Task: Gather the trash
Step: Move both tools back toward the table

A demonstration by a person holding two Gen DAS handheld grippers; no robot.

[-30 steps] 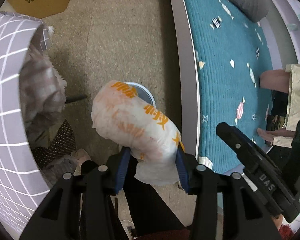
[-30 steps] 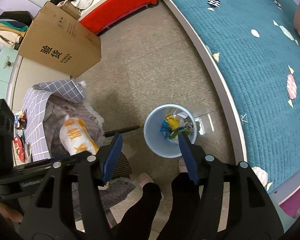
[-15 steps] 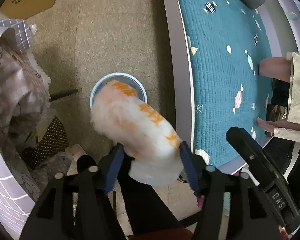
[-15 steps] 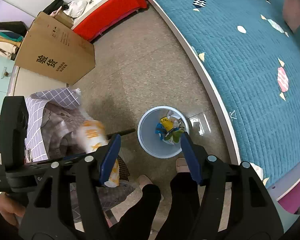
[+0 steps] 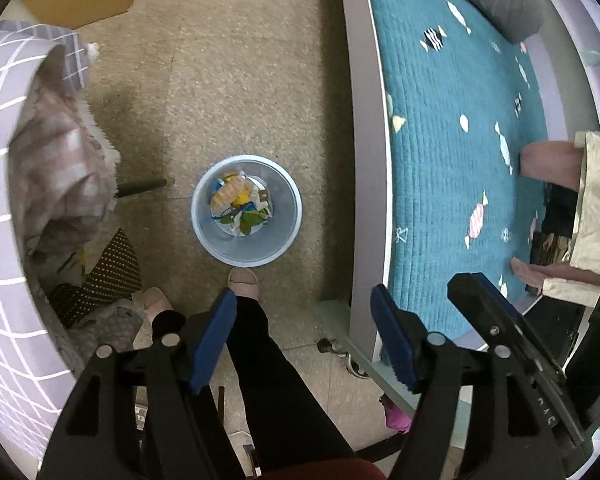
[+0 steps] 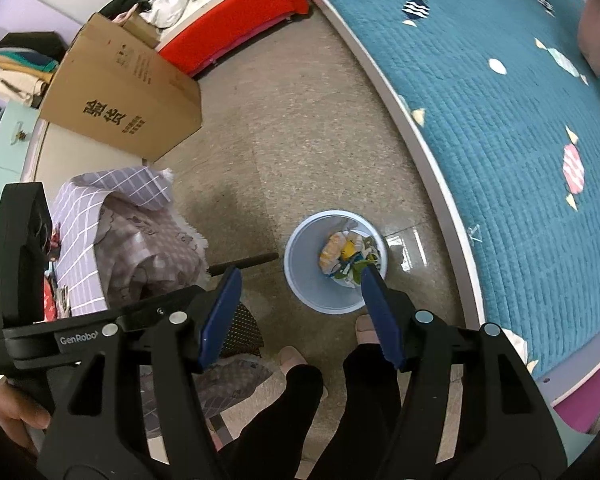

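Note:
A pale blue round bin (image 5: pixel 288 208) stands on the floor below both grippers, also seen in the right wrist view (image 6: pixel 300 276). The white bag with orange print (image 5: pixel 229 192) lies inside it on other wrappers; it also shows in the right wrist view (image 6: pixel 330 254). My left gripper (image 5: pixel 304 340) is open and empty, high above the bin. My right gripper (image 6: pixel 300 316) is open and empty, also above the bin.
A teal quilted mat (image 5: pixel 460 160) with a grey rim lies to the right. A checked cloth over a chair (image 6: pixel 132 236) is to the left, a cardboard box (image 6: pixel 120 96) behind it. The person's legs and feet (image 5: pixel 242 280) stand next to the bin.
My left gripper opened and the white orange-printed bag dropped out of it into the bin. The right gripper stayed open above the bin.

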